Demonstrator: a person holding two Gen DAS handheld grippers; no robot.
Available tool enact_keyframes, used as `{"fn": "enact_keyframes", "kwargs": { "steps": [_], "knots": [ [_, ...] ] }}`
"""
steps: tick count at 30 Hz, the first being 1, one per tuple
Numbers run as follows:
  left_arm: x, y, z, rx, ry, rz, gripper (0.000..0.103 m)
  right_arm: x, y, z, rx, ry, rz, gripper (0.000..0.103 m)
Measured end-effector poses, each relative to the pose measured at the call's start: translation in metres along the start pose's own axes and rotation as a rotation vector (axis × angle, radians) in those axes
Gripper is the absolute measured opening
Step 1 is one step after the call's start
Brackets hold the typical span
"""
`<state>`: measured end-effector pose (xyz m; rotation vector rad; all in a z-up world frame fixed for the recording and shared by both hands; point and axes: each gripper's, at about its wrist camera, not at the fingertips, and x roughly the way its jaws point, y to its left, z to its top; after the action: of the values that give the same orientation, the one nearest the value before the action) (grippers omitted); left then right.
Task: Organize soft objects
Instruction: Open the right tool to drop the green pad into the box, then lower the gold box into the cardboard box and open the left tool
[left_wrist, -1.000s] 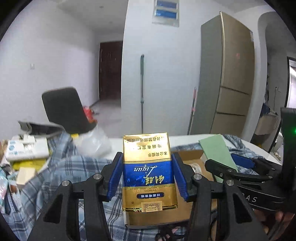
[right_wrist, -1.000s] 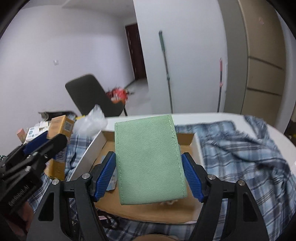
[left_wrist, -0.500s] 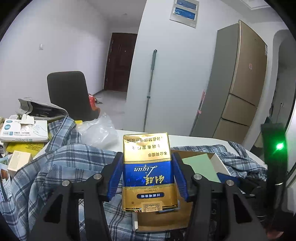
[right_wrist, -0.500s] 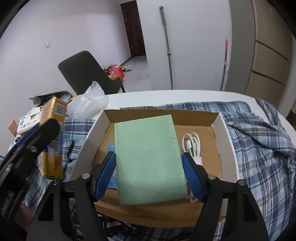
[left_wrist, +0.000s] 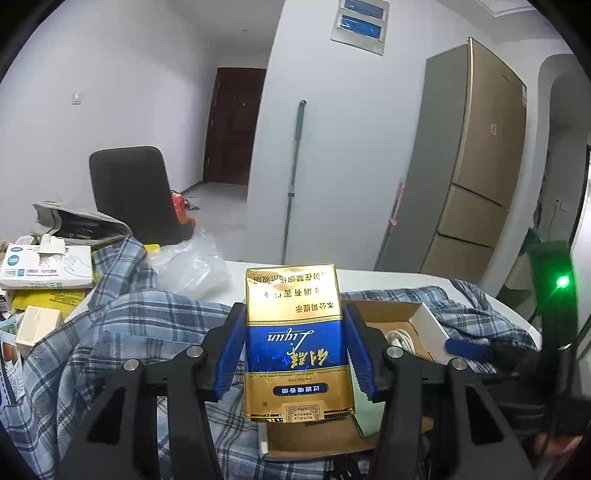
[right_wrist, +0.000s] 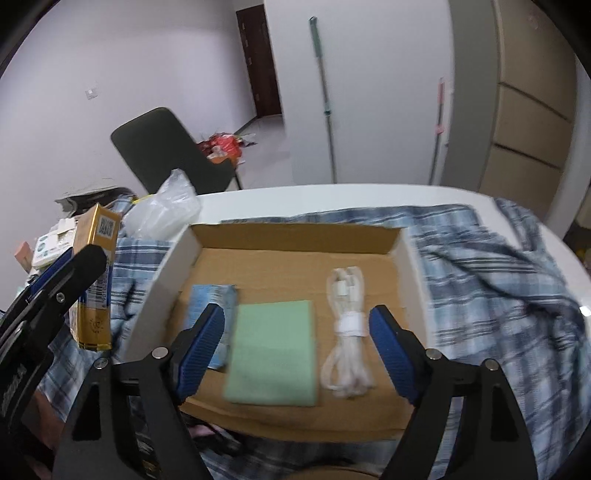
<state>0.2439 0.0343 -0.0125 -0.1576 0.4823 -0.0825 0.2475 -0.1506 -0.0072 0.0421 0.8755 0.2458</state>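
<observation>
White walls, a dark door and a tall fridge (left_wrist: 476, 162) are filling the room behind the white bench (right_wrist: 332, 195), with a black chair (left_wrist: 133, 192) standing beyond it. Lying across the bench is a blue plaid shirt (right_wrist: 495, 273), spreading out to both sides of the right hand-held gripper (right_wrist: 297, 347). On the shirt, directly ahead of and below that hand-held gripper, an open cardboard box (right_wrist: 295, 236) is sitting. Inside it, a green cloth pad (right_wrist: 273, 354) is lying flat on the box floor between the spread blue fingers, touching neither; it is looking slightly blurred. Just to its right a coiled white cable (right_wrist: 347, 332) is resting, and to its left a pale blue packet (right_wrist: 212, 299) is partly tucked behind the left finger. A clear plastic bag (right_wrist: 164, 210) is sitting beyond the box's far left corner.

The left hand-held gripper (left_wrist: 295, 350) is pinching a gold and blue pack (left_wrist: 295, 339) upright between its pads, holding it above the box's near edge, to the left of the right hand-held gripper.
</observation>
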Motion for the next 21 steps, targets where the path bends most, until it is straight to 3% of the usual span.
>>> {"fn": "enact_keyframes", "kwargs": {
  "steps": [8, 12, 15, 16, 17, 21],
  "knots": [
    [0.006, -0.027, -0.009, 0.076, 0.062, -0.111, 0.054, -0.024, -0.045, -0.027, -0.022, -0.064, -0.144, 0.08],
    [0.012, -0.046, -0.019, 0.146, 0.103, -0.134, 0.054, -0.019, -0.06, -0.03, 0.029, -0.06, -0.103, 0.08],
    [0.013, -0.053, -0.022, 0.164, 0.103, -0.118, 0.068, -0.019, -0.061, -0.032, 0.011, -0.067, -0.106, 0.08],
    [0.014, -0.054, -0.022, 0.164, 0.107, -0.124, 0.081, -0.021, -0.062, -0.033, 0.011, -0.071, -0.103, 0.08],
    [0.013, -0.055, -0.023, 0.167, 0.101, -0.111, 0.087, -0.023, -0.061, -0.034, 0.014, -0.075, -0.097, 0.08],
    [0.008, -0.053, -0.02, 0.171, 0.068, -0.083, 0.087, -0.027, -0.059, -0.035, 0.007, -0.093, -0.093, 0.08]
  ]
}}
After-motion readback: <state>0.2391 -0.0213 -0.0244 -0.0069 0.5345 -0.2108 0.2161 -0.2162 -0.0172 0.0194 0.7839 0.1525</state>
